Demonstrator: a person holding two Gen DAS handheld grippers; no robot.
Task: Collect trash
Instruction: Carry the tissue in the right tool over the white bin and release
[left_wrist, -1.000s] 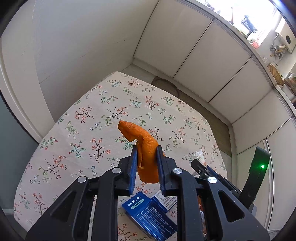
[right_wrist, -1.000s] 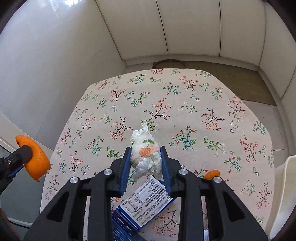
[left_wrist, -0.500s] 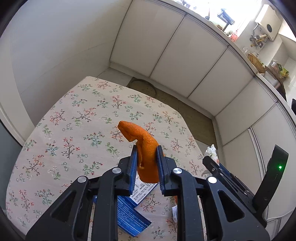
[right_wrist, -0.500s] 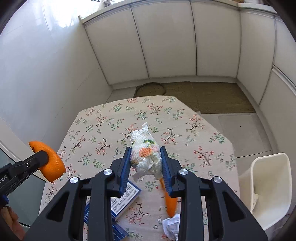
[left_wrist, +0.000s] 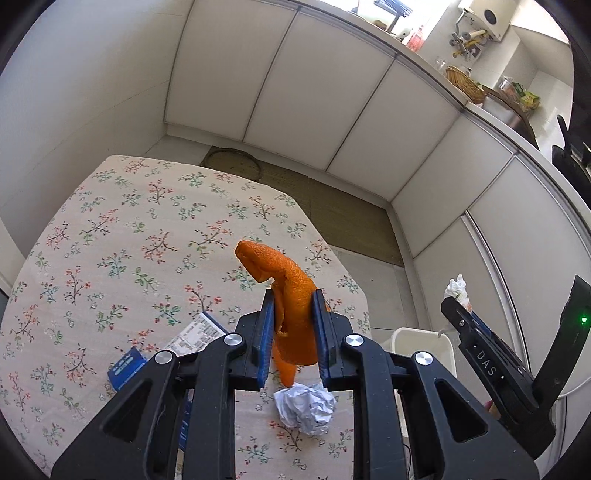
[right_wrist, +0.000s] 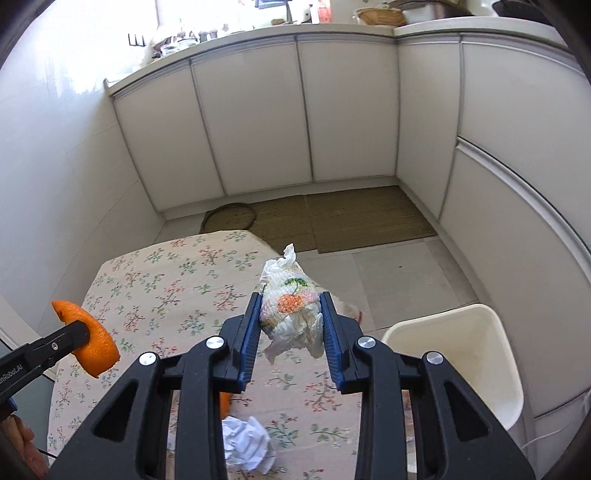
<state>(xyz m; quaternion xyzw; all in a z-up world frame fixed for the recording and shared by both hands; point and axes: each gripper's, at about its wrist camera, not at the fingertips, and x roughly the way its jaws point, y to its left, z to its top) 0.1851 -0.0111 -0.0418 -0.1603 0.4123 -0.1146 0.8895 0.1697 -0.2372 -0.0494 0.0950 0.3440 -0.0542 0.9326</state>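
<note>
My left gripper (left_wrist: 293, 306) is shut on a curled orange peel (left_wrist: 284, 280) and holds it above the floral table (left_wrist: 110, 236). My right gripper (right_wrist: 290, 310) is shut on a crumpled printed tissue (right_wrist: 290, 310), held over the table's right edge. The cream trash bin (right_wrist: 476, 354) stands on the floor right of the table; its rim shows in the left wrist view (left_wrist: 423, 341). A crumpled white paper ball (left_wrist: 304, 408) lies on the table below the grippers, with another orange peel piece (right_wrist: 224, 404) beside it. The left gripper with the peel shows at the left of the right wrist view (right_wrist: 86, 341).
A blue and white box (left_wrist: 162, 360) lies on the table at the left. White cabinets (right_wrist: 258, 118) line the far walls. A woven mat (right_wrist: 354, 221) covers the floor beyond the table.
Both grippers have risen and swung right with their loads. The bin has come into fuller view. The paper ball now shows below.
</note>
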